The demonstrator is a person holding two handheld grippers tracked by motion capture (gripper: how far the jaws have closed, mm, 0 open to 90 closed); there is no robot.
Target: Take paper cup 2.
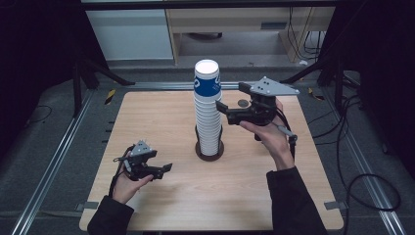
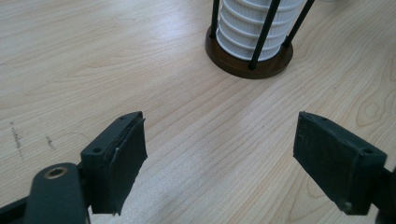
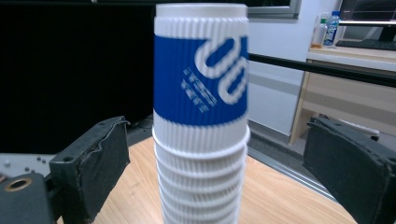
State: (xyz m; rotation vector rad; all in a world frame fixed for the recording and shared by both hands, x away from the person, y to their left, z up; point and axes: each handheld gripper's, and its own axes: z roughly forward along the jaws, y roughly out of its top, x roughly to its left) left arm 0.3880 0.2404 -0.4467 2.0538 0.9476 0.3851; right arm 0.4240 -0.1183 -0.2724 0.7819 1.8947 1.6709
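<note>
A tall stack of ribbed white paper cups [image 1: 208, 115] stands upside down in a round dark holder [image 1: 210, 150] with thin black rods, mid-table. The top cup [image 3: 201, 74] carries a blue band with a white logo. My right gripper [image 1: 221, 106] is raised just right of the stack's upper part, open, its pads [image 3: 95, 163] apart on either side of the cups without touching them. My left gripper [image 1: 166, 169] rests low at the front left, open and empty, pointing toward the holder's base [image 2: 250, 63].
The wooden table [image 1: 161, 122] is framed by metal rails [image 1: 54, 161]. Cables [image 1: 362, 181] trail on the floor at right. A desk and cabinets [image 1: 235, 24] stand beyond the far edge.
</note>
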